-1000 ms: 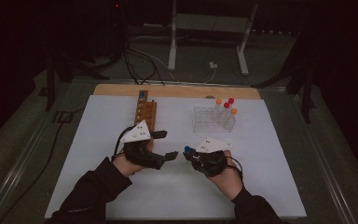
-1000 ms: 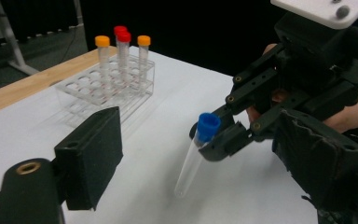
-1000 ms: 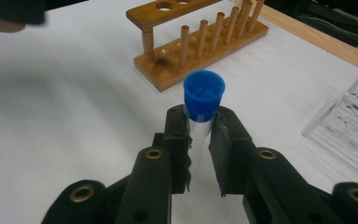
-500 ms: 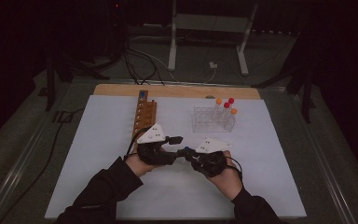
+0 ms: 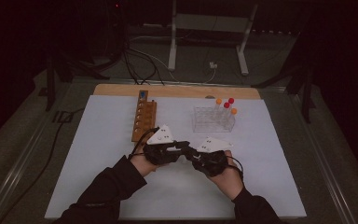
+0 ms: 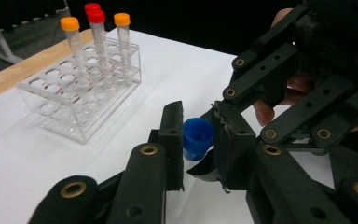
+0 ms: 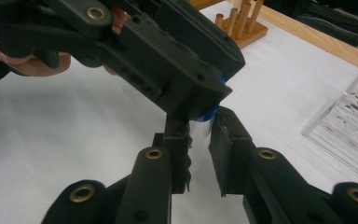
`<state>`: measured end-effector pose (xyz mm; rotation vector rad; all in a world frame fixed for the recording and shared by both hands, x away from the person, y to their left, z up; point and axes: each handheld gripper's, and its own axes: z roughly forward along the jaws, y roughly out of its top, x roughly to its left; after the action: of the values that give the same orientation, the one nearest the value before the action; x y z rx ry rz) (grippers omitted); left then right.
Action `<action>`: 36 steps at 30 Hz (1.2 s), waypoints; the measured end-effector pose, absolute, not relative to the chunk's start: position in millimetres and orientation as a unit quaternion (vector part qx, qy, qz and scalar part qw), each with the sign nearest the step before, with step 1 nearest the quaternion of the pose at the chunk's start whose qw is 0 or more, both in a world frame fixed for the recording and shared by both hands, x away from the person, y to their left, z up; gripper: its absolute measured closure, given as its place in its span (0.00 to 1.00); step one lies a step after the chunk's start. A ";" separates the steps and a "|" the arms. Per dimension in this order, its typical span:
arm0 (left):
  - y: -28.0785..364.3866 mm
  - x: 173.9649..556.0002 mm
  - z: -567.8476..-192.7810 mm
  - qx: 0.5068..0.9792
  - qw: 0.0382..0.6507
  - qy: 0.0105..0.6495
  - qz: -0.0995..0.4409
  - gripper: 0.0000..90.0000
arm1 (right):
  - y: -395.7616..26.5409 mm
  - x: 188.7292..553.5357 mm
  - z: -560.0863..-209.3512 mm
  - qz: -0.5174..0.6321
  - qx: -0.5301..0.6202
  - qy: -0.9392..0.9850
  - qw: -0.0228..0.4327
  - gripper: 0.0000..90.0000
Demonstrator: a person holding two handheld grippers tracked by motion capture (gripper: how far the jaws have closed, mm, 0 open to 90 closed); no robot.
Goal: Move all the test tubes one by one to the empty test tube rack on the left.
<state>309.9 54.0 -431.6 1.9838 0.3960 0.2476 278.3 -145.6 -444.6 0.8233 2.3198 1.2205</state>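
A clear tube [image 7: 199,133] with a blue cap [image 6: 197,137] is held between both grippers above the white mat [image 5: 98,163], near its middle. My right gripper [image 7: 199,122] is shut on the tube's clear body. My left gripper [image 6: 198,122] has just been closing, and its jaws now press on the blue cap from both sides. In the high view the left gripper [image 5: 179,149] and right gripper [image 5: 195,156] meet tip to tip, hiding the tube.
A clear plastic rack [image 5: 213,119] holds two orange-capped tubes and one or two red-capped ones [image 6: 95,32] at the back right. A wooden rack [image 5: 143,122] with a blue-topped piece at its far end stands at the back left. A wooden strip edges the mat's far side.
My left hand moved right until its gripper met the right gripper, and its jaws went from wide open to shut on the blue cap. The right hand stayed in place.
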 end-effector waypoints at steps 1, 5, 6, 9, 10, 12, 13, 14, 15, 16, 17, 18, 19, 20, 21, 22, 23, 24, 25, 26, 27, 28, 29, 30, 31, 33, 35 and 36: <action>54.0 309.9 -431.6 0.829 0.524 0.164 0.106 0.85 | -145.6 278.3 -444.6 0.436 0.295 0.828 0.194 0.85; 54.6 310.4 -431.3 0.828 0.524 0.162 0.112 0.86 | -146.3 280.0 -444.0 0.438 0.295 0.829 0.186 0.82; 55.4 311.4 -430.3 0.828 0.523 0.163 0.114 0.86 | -146.9 280.1 -443.9 0.442 0.297 0.826 0.184 0.77; 60.4 314.5 -426.4 0.823 0.529 0.170 0.116 0.86 | -147.3 279.4 -442.8 0.446 0.298 0.822 0.189 0.65; 63.5 316.0 -424.3 0.822 0.530 0.172 0.116 0.86 | -147.9 279.4 -442.3 0.448 0.297 0.822 0.190 0.61; 67.9 317.9 -420.9 0.818 0.533 0.176 0.122 0.86 | -149.2 279.1 -440.6 0.453 0.298 0.818 0.194 0.53; 70.4 319.1 -418.9 0.818 0.533 0.178 0.123 0.86 | -150.2 279.4 -440.1 0.455 0.298 0.816 0.196 0.50; 73.0 320.7 -416.6 0.816 0.534 0.181 0.125 0.86 | -151.1 279.7 -439.6 0.459 0.300 0.813 0.196 0.47; 75.0 321.9 -414.6 0.816 0.534 0.182 0.127 0.86 | -152.0 280.0 -439.1 0.461 0.301 0.811 0.197 0.44; 78.4 323.9 -411.1 0.814 0.534 0.185 0.132 0.86 | -152.5 280.3 -438.8 0.464 0.302 0.809 0.198 0.41; 81.0 325.5 -408.5 0.812 0.537 0.189 0.133 0.86 | -153.7 280.2 -438.2 0.469 0.304 0.805 0.199 0.38; 83.9 327.5 -405.7 0.812 0.535 0.189 0.139 0.86 | -154.4 279.9 -437.8 0.471 0.306 0.802 0.202 0.33; 85.8 328.6 -403.8 0.810 0.535 0.192 0.143 0.86 | -154.6 279.7 -437.5 0.471 0.306 0.802 0.204 0.29; 88.4 330.4 -401.1 0.810 0.534 0.194 0.146 0.86 | -154.5 279.7 -437.4 0.469 0.306 0.801 0.209 0.25; 91.7 332.8 -398.0 0.808 0.535 0.196 0.149 0.86 | -154.6 279.6 -437.3 0.470 0.308 0.799 0.213 0.22; 94.2 334.6 -395.3 0.807 0.534 0.200 0.154 0.86 | -154.8 279.8 -437.1 0.470 0.310 0.798 0.213 0.20; 96.8 336.7 -392.8 0.806 0.533 0.201 0.158 0.86 | -155.0 280.1 -437.1 0.470 0.313 0.796 0.217 0.16; 98.9 338.3 -391.0 0.805 0.533 0.203 0.160 0.86 | -155.0 280.4 -437.1 0.470 0.315 0.795 0.219 0.15; 101.3 340.3 -389.1 0.804 0.533 0.206 0.164 0.86 | -155.1 280.6 -437.1 0.471 0.317 0.794 0.218 0.12; 104.3 342.4 -386.8 0.803 0.530 0.212 0.173 0.86 | -155.3 280.7 -437.1 0.471 0.320 0.792 0.220 0.09; 107.1 344.4 -385.3 0.801 0.529 0.215 0.177 0.86 | -155.9 280.8 -437.0 0.472 0.322 0.790 0.220 0.08; 110.2 346.4 -384.0 0.799 0.530 0.220 0.180 0.86 | -156.5 280.8 -436.7 0.473 0.322 0.790 0.218 0.06; 113.2 348.4 -382.7 0.798 0.529 0.225 0.184 0.86 | -157.1 280.8 -436.4 0.474 0.322 0.791 0.216 0.03; 115.3 349.9 -381.9 0.798 0.526 0.227 0.189 0.86 | -157.8 281.0 -436.3 0.476 0.319 0.792 0.211 0.02; 118.3 352.0 -380.9 0.797 0.524 0.232 0.192 0.86 | -158.2 281.2 -436.3 0.477 0.317 0.793 0.208 0.01; 124.3 356.5 -378.5 0.794 0.520 0.240 0.203 0.86 | -159.0 281.1 -436.2 0.483 0.312 0.793 0.203 0.00; 130.4 361.9 -375.0 0.788 0.522 0.251 0.210 0.86 | -159.0 280.7 -435.9 0.484 0.308 0.794 0.202 0.00; 132.3 363.9 -373.6 0.786 0.522 0.253 0.213 0.86 | -159.1 280.6 -435.8 0.485 0.306 0.794 0.201 0.00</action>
<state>363.9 132.3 -373.6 1.8833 0.6053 0.5109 280.6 -159.1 -435.8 0.8564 2.2189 1.3560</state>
